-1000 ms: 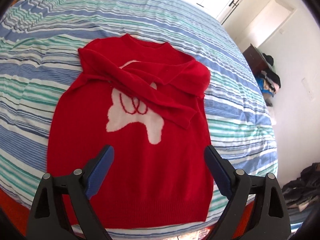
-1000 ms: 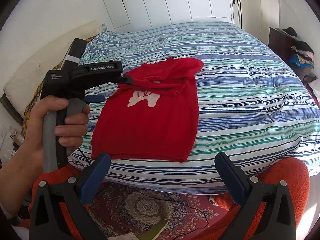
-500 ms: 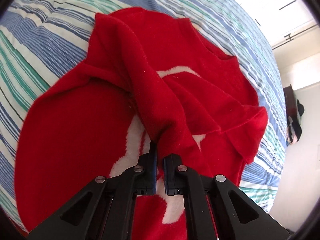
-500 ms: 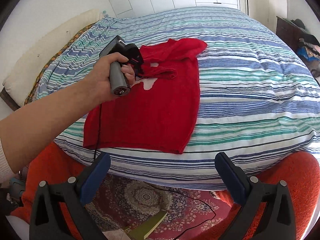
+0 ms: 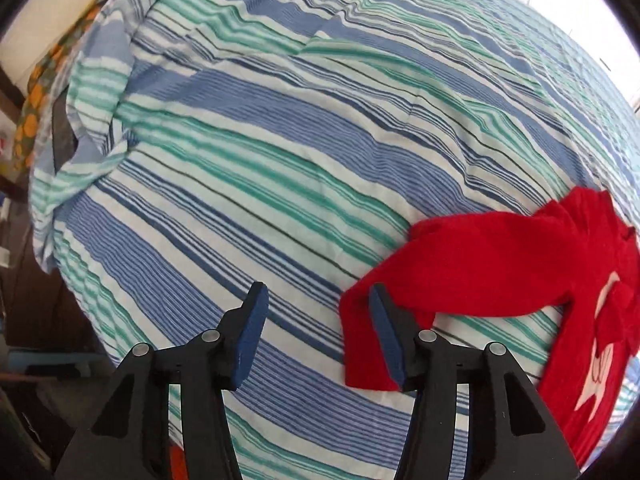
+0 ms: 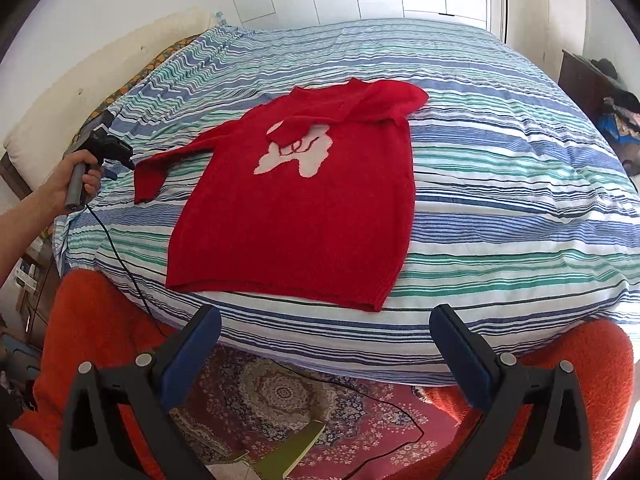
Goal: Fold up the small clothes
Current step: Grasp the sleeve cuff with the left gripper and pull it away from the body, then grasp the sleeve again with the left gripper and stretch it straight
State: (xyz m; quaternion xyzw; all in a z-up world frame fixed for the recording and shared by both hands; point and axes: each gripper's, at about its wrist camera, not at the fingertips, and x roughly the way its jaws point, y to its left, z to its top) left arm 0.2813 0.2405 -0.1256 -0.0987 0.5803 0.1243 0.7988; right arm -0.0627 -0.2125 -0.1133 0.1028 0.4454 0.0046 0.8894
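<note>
A small red sweater (image 6: 296,196) with a white motif lies face up on the striped bed (image 6: 500,184). Its left sleeve (image 6: 168,160) is spread out to the left; the other sleeve (image 6: 352,112) lies folded across the chest. My left gripper (image 5: 316,336) is open and empty, just left of the spread sleeve's cuff (image 5: 360,340); it also shows in the right wrist view (image 6: 120,160), held by a hand. My right gripper (image 6: 324,356) is open and empty, off the bed's near edge, below the sweater's hem.
An orange fuzzy cover (image 6: 96,312) and a patterned rug (image 6: 280,396) with a cable and a green book (image 6: 296,448) lie below the bed edge. A pillow (image 6: 60,120) sits left. A dark dresser with clothes (image 6: 600,92) stands right.
My left gripper, shut on the left sleeve half a second ago, has pulled it out to the left, let go and opened. The right gripper has stayed open near the bed's edge.
</note>
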